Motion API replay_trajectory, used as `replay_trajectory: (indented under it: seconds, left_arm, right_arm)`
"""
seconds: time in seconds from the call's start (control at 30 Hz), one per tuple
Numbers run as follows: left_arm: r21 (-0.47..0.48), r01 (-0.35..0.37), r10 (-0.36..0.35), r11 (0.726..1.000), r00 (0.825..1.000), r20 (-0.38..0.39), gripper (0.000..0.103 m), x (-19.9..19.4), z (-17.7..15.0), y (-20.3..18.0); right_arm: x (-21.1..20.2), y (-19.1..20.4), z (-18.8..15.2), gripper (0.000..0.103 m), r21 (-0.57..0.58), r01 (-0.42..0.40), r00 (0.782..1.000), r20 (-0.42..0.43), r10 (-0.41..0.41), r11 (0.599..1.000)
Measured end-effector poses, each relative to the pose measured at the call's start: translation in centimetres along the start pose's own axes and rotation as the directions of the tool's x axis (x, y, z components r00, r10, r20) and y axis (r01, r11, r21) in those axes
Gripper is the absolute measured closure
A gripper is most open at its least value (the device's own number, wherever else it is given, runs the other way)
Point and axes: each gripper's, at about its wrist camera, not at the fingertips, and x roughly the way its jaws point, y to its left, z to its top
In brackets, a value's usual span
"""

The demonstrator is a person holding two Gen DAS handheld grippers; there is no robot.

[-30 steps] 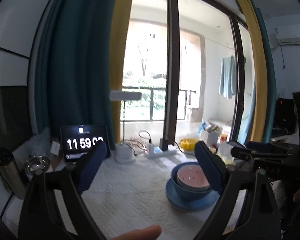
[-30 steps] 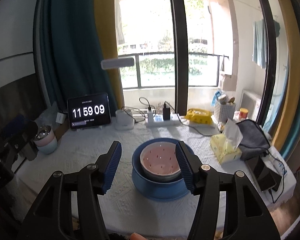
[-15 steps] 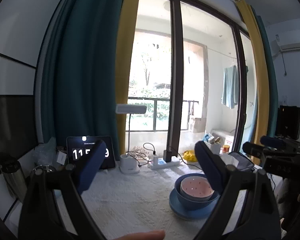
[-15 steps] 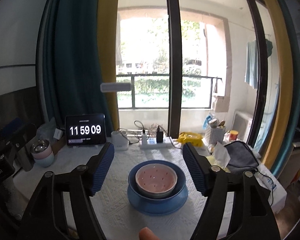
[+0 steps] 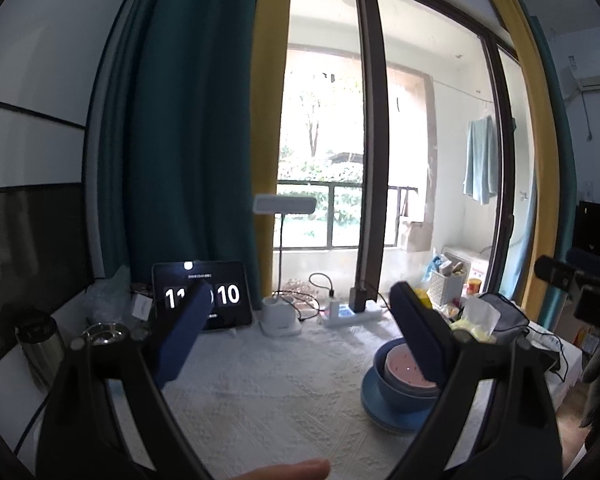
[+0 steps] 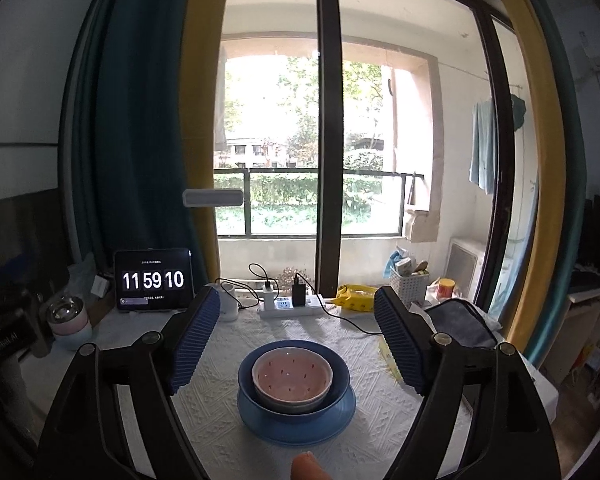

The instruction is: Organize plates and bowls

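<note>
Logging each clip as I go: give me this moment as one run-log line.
stack: pink bowl in blue bowl on blue plate | left gripper: open, empty | right gripper: opening, empty, clear of stack | table: stack centered

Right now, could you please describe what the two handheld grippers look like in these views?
Both look alike: a black plastic frame forks into two arms with round silver pivot screws. The left gripper has smooth dark-blue fingers. The right gripper has brighter blue fingers with fine ridges. No cables or sleeves show. Its frame appears in the left view with white lettering, too blurred to read.
</note>
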Motion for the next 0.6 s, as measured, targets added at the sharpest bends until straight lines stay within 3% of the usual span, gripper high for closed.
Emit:
replay_trajectory:
  seconds: [0.6]
  left_arm:
    - [-0.021,0.022,-0.022,1.000,1.000,-0.003,0.012,-0.43,0.07,0.19]
  right_arm:
    - [0.52,0.06,-0.19,0.021,-0.006,0.001,1.000,-0.023,-0.001,1.000]
